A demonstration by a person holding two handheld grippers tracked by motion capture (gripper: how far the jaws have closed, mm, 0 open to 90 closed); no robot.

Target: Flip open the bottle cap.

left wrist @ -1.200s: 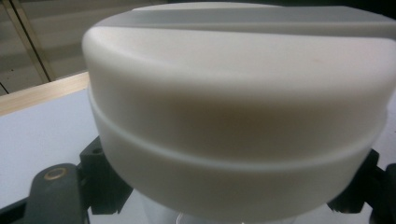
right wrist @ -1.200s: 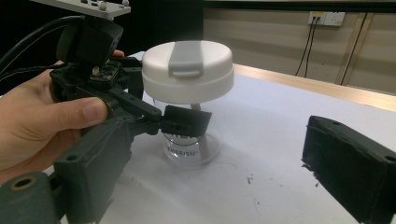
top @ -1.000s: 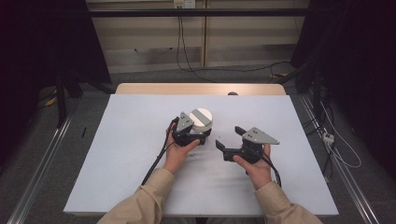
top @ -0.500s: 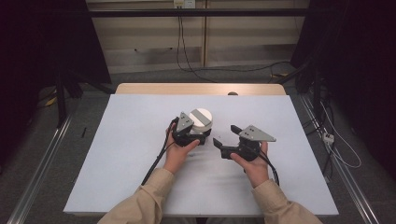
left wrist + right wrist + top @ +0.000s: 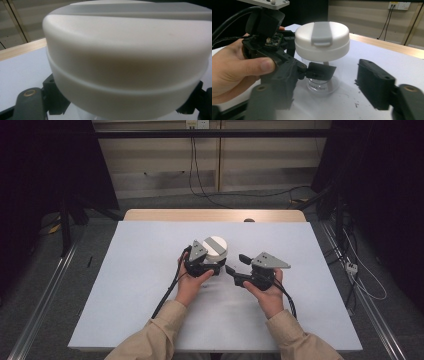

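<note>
Right gripper [image 5: 233,266] has edged closer to the jar [image 5: 215,249] since the earlier frames; left gripper [image 5: 207,265] unchanged. Jar: clear body, white lid [image 5: 322,37] with grey tab, standing upright on the white surface [image 5: 125,285]. Left gripper jaws pinch the clear body just under the lid, apparently in full contact, though the close view is blocked. Right gripper jaws spread apart, just right of the jar, not touching it

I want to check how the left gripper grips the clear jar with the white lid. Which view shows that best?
The right gripper view: the clear glass jar with a white lid stands side-on, left gripper clamped on its body. The left gripper view shows the lid close up; the high view, its top.
</note>
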